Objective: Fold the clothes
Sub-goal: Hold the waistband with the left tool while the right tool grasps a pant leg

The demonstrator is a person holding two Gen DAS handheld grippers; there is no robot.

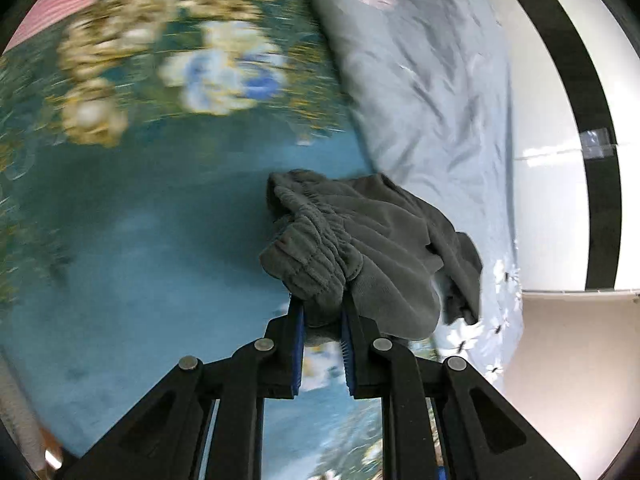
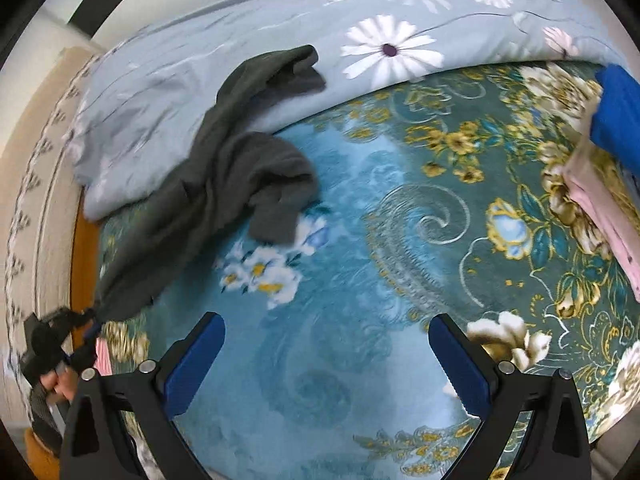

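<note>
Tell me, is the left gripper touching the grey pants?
Touching. The left wrist view shows the left gripper with its blue pads pinching the grey pants at the elastic waistband.

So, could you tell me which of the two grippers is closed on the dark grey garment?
The left gripper: its pads pinch the dark grey garment at its elastic waistband, whereas the right gripper stands open over the bedspread.

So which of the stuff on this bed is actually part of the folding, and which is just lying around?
Part of the job:
- dark grey garment, pinched at its elastic waistband
- left claw, shut on it
- right claw, open and empty

Just lying about:
- light blue daisy quilt
- teal floral bedspread
- pink folded cloth
- blue cloth
</note>
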